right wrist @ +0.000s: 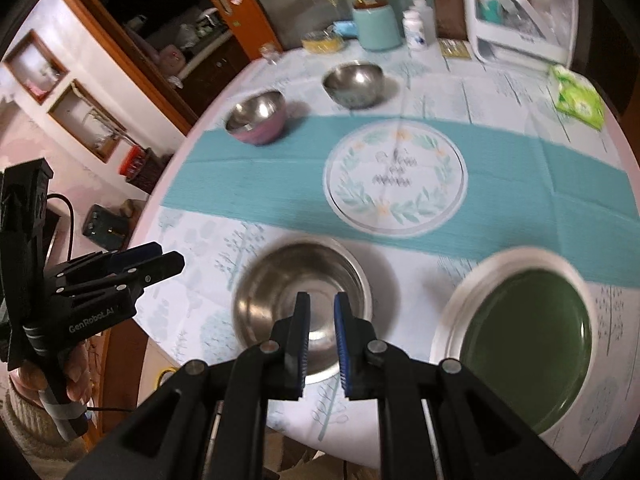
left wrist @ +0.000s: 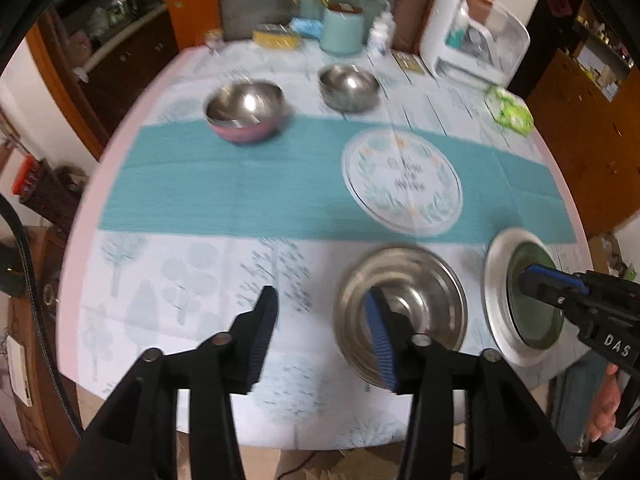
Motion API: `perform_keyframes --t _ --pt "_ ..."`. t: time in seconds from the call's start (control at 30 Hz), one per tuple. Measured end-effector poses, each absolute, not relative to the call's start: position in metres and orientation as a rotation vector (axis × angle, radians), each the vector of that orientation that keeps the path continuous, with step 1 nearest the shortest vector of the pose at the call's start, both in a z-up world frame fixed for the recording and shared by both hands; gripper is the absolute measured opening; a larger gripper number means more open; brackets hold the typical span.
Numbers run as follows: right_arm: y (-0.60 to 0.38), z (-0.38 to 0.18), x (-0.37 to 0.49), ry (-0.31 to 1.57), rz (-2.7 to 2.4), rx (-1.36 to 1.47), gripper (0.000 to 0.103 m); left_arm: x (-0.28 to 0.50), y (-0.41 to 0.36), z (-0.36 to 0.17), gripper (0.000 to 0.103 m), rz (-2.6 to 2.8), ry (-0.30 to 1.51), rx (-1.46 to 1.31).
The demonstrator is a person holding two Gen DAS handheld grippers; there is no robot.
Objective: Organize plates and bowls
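Between picks: both tools are above the near edge of the round table (right wrist: 500, 80), neither carrying anything.

Left tool (left wrist: 320, 336): released, jaws apart with nothing between them. Right tool (right wrist: 321, 340): clenched almost fully, only a thin gap, empty.

Where the dishes are:
- wide shallow steel bowl (right wrist: 304, 304), near centre, alone on the cloth
- dark green plate (right wrist: 528, 344) resting inside a pale white-rimmed plate (right wrist: 448, 320), near right, so that pair looks already stacked
- steel bowl with pink outside (right wrist: 256, 118), far left
- plain steel bowl (right wrist: 354, 84), far centre, well apart from the pink one

The round floral print mid-table is part of the cloth, not a plate.

Judgement: plates grouped, bowls still scattered. Remaining work is probably nesting the two small far bowls, likely into the wide one.

Next move calls for a reach across the teal band to a far bowl, jaws open wide enough to straddle the rim wall, pinching one side. The right tool would need opening first. Frames are motion-blurred, so rim detail is unclear.
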State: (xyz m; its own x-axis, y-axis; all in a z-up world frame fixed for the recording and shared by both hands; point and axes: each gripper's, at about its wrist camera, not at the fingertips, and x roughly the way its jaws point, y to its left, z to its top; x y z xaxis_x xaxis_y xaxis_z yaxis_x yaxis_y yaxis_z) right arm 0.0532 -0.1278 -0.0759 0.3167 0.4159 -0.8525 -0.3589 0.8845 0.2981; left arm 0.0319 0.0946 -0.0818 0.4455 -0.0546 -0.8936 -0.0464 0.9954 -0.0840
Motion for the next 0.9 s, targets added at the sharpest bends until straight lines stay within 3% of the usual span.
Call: perform_keyframes --t 0.13,0.33,0.4,0.47,0.53,0.67,0.9 --pt "-0.118 -0.049 0.063 1.083 0.545 0.055 0.012 0.035 0.115 -0.048 0.051 0.025 1.023 -0.070" --pt "-0.088 -0.015 0.083 1.040 0.563 0.065 0.012 0.056 0.148 -0.016 0.070 0.018 0.935 -0.029" --pt "-0.077 -0.003 0.092 1.026 0.552 0.067 0.021 0.068 0.162 -0.007 0.075 0.006 0.912 -0.024" --pt "-0.063 0.009 0.103 1.002 0.544 0.088 0.040 0.082 0.176 0.002 0.080 -0.009 0.892 -0.017" --pt "-0.049 0.021 0.119 0.976 0.525 0.112 0.046 0.100 0.191 0.009 0.086 -0.022 0.868 -0.006" --pt "-0.022 0.032 0.156 0.953 0.468 0.158 0.046 0.147 0.217 0.013 0.101 -0.060 0.845 0.007" --pt "0.026 0.012 0.227 0.984 0.368 0.211 0.046 0.239 0.257 -0.020 0.101 -0.100 0.908 -0.014"
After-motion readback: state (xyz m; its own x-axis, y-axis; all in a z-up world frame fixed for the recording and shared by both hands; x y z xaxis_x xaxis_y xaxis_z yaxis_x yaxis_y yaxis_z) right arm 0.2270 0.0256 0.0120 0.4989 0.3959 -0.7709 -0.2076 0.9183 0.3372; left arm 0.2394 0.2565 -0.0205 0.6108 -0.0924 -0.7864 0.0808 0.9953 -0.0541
